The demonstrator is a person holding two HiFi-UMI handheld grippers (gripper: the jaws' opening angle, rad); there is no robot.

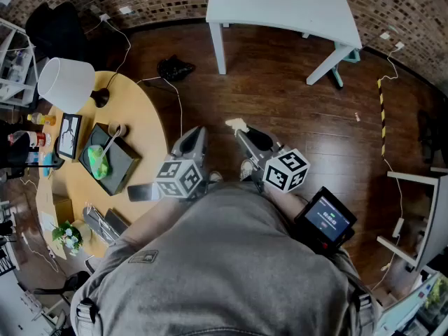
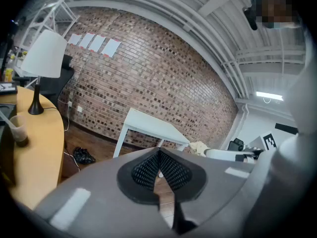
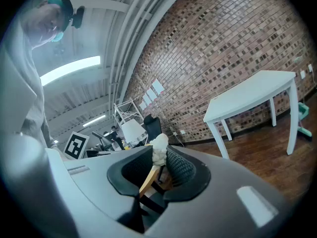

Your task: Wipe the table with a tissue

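My right gripper (image 1: 239, 131) is shut on a small crumpled white tissue (image 1: 236, 125), held in the air over the wooden floor. In the right gripper view the tissue (image 3: 159, 147) sticks up from between the closed pads of the right gripper (image 3: 159, 156). My left gripper (image 1: 198, 134) hangs beside it, near the round wooden table's (image 1: 150, 135) right edge. Its pads (image 2: 171, 170) meet with nothing between them, so the left gripper (image 2: 159, 153) is shut and empty. The left gripper view also shows the tissue (image 2: 198, 147) and the wooden table (image 2: 39, 148) at the left.
On the wooden table stand a white lamp (image 1: 66, 84), a black tray (image 1: 119, 161) holding something green (image 1: 99, 163), a picture frame (image 1: 68, 135), a phone (image 1: 143, 192) and a small plant (image 1: 70, 235). A white table (image 1: 280, 2) stands ahead. A black bag (image 1: 175, 68) and cables lie on the floor.
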